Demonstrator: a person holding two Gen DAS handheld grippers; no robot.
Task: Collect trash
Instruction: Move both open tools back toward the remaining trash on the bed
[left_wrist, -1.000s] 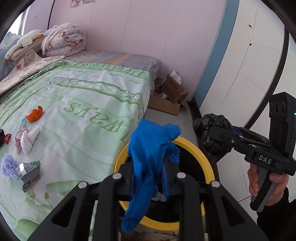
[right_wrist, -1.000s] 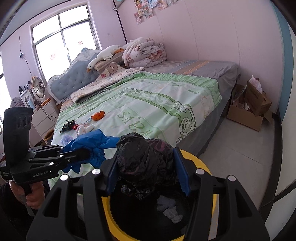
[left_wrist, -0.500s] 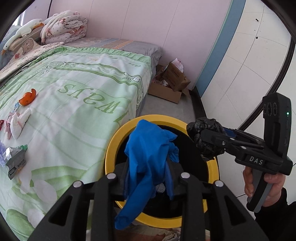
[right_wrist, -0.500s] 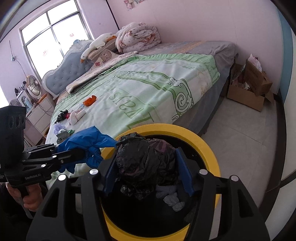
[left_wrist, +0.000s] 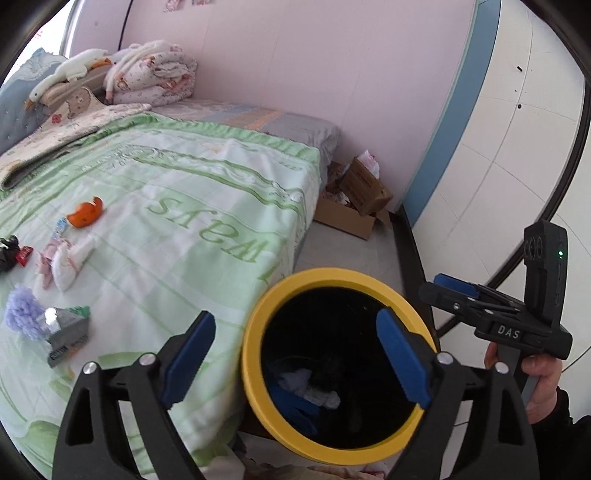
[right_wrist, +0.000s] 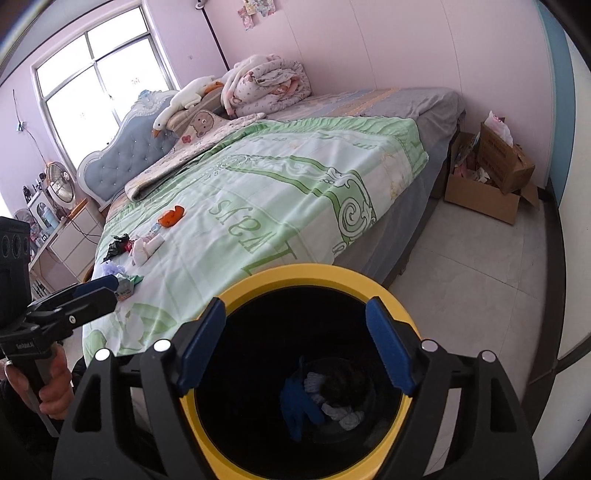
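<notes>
A yellow-rimmed black bin (left_wrist: 255, 332) stands on the floor against the bed. Inside it lie a blue glove (left_wrist: 295, 406), a black bag (left_wrist: 328, 369) and white tissues. My left gripper (left_wrist: 295, 354) hangs over the bin's left rim, its jaws opening with nothing between them. My right gripper (right_wrist: 293, 347) hovers over the bin (right_wrist: 314, 271), its jaws also opening and empty; below it lie the glove (right_wrist: 299, 402) and bag (right_wrist: 343, 380). More trash lies on the bed: an orange scrap (left_wrist: 85, 214), white tissue (left_wrist: 66, 258), purple fluff (left_wrist: 22, 314) and a grey wrapper (left_wrist: 66, 332).
The green-and-white bedspread (left_wrist: 207, 206) fills the left. Folded quilts (left_wrist: 155, 77) and a plush goose sit by the headboard. An open cardboard box (left_wrist: 354, 203) stands on the tiled floor by the pink wall. A person's hand (left_wrist: 539, 380) holds the right gripper.
Both grippers have opened. The blue glove left the left gripper and the black bag left the right one; both now lie inside the bin.
</notes>
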